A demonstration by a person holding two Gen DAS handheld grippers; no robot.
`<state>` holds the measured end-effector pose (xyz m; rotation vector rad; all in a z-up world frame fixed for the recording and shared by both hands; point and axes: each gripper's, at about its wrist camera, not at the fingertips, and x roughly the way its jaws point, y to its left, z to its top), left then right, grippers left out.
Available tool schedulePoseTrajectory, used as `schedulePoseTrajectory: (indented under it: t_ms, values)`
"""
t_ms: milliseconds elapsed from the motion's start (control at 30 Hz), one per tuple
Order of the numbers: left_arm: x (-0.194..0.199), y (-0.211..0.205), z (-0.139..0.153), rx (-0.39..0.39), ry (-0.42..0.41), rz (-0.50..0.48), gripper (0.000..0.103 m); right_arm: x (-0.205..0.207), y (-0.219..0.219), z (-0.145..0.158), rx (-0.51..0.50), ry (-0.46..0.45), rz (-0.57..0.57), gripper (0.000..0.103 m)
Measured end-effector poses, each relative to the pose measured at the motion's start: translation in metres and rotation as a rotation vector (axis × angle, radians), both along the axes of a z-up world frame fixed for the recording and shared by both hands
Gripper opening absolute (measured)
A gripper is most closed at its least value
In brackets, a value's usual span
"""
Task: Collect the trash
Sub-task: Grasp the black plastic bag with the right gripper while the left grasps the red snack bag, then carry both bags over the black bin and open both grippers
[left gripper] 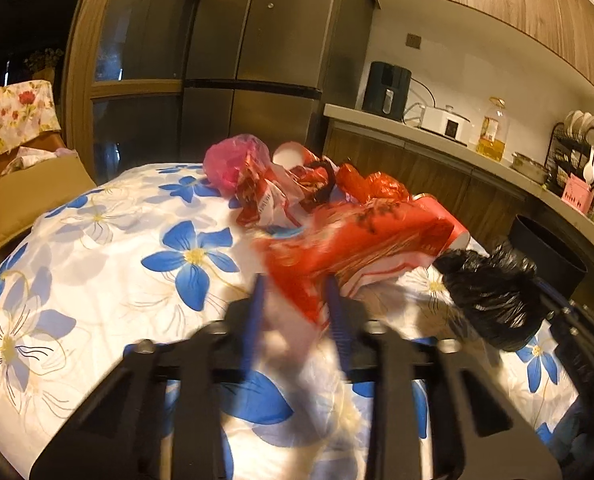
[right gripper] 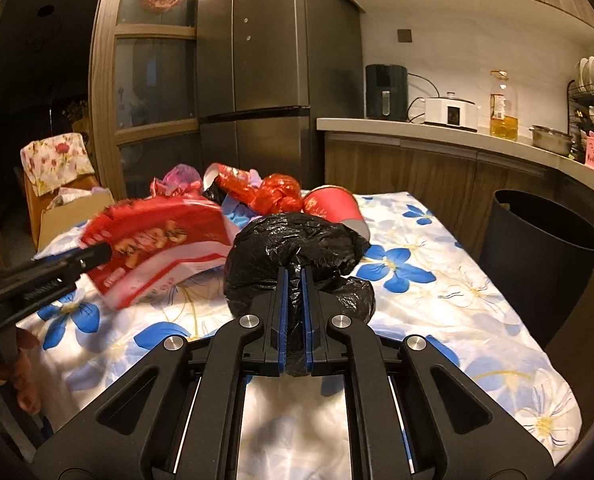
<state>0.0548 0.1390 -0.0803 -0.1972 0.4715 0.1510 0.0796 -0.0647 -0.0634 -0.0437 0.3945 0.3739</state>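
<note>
On the flowered tablecloth (left gripper: 97,240) lies a heap of trash. My left gripper (left gripper: 295,284) is shut on the near edge of a red and white plastic bag (left gripper: 361,240), which looks blurred. In the right wrist view the left gripper (right gripper: 101,254) holds that red bag (right gripper: 157,240) from the left. My right gripper (right gripper: 295,274) is shut on a crumpled black plastic bag (right gripper: 297,244), its blue pads pinching the film. The black bag (left gripper: 493,296) also shows in the left wrist view. Behind lie a pink bag (left gripper: 233,160), red wrappers (right gripper: 273,192) and a red paper cup (right gripper: 333,204).
A black waste bin (right gripper: 537,248) stands on the floor right of the table, by the counter (right gripper: 437,130) with appliances and an oil bottle. A cardboard box (left gripper: 37,192) sits on a chair at the left. A person's hand (right gripper: 21,376) grips the left tool's handle.
</note>
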Motion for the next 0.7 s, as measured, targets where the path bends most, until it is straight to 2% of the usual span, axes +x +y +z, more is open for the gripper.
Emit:
schedulePoseTrajectory:
  t_ms: [100,233,500,700]
  values:
    - [0.000,-0.005,-0.001,0.014,0.007,-0.009,0.005,-0.004,-0.005,0.003,0.008,-0.005,-0.003,0.006]
    - [-0.001,-0.010,0.002,0.012,0.001,-0.010,0.000,-0.009,-0.012,0.009,0.015,-0.018,-0.011,0.006]
    - [-0.018,-0.023,0.031,0.024,-0.072,0.025,0.000,-0.019,-0.029,0.023,0.042,-0.057,-0.028,0.006]
    - [-0.016,-0.043,0.053,0.028,-0.106,0.020,0.000,-0.024,-0.046,0.039,0.052,-0.082,-0.056,0.006]
